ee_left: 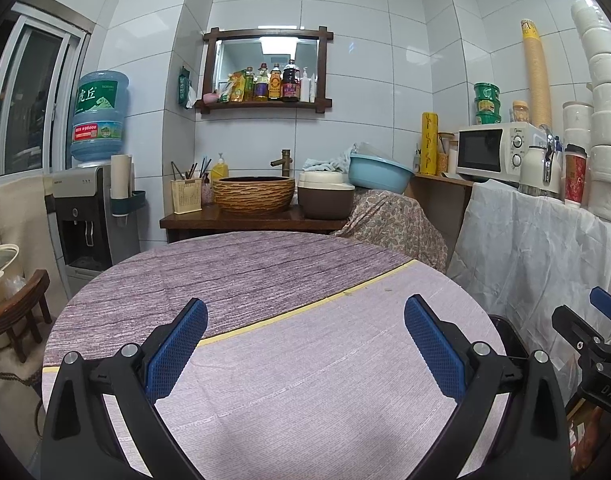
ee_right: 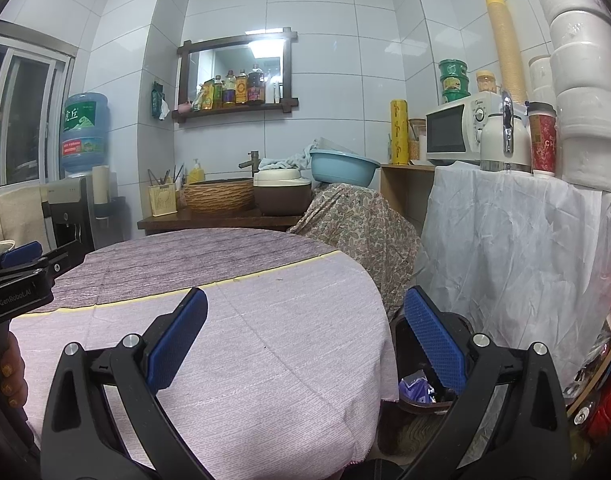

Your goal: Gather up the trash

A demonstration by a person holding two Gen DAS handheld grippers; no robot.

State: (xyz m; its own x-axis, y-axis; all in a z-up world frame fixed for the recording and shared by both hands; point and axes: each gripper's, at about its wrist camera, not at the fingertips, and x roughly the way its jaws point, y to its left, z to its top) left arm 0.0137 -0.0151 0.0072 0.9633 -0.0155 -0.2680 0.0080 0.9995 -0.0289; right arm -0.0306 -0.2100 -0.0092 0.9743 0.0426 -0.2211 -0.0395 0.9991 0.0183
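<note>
We see both grippers spread, empty: left gripper, right gripper, blue ribbed pads over round cloth-covered worktop; dark bin right.

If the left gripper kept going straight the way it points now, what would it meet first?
Nothing close by. The left gripper is open above the bare tablecloth. Straight ahead past the table's far edge, it would probably reach the woven basin on the wooden counter, though depth is hard to judge.

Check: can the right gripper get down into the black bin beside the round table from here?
Probably yes. The right gripper is open and empty, and the black bin sits just below its right finger, off the table edge, its top uncovered.
</note>
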